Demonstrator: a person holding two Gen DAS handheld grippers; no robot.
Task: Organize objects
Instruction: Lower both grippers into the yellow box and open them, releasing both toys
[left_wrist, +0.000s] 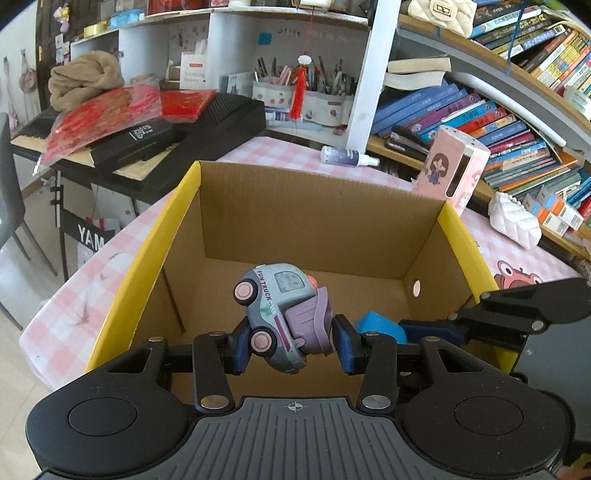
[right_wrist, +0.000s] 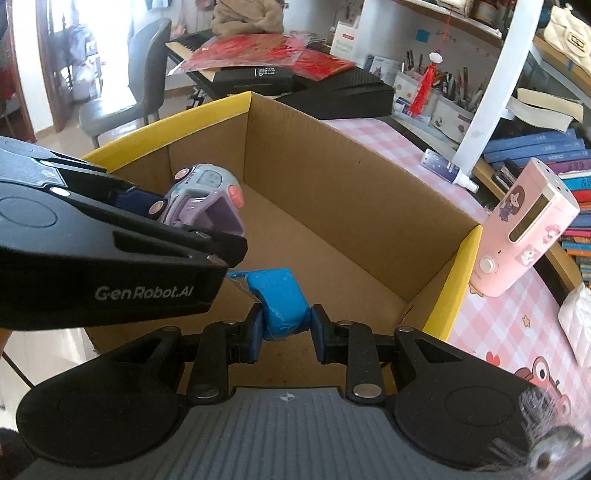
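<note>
The toy truck (left_wrist: 280, 314) is hanging tilted over the open cardboard box (left_wrist: 317, 218) on the worktop, left gripper (left_wrist: 291, 347) jaws pinching its sides, while at 3 o'clock the right gripper (right_wrist: 287, 332) jaws are squeezing a blue packet (right_wrist: 280, 299), probably both lined up for dropping in.

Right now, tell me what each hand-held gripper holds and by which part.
The left hand-held gripper grips the toy truck across its rear, by the purple bed. The right hand-held gripper pinches the blue packet at its near end.
</note>
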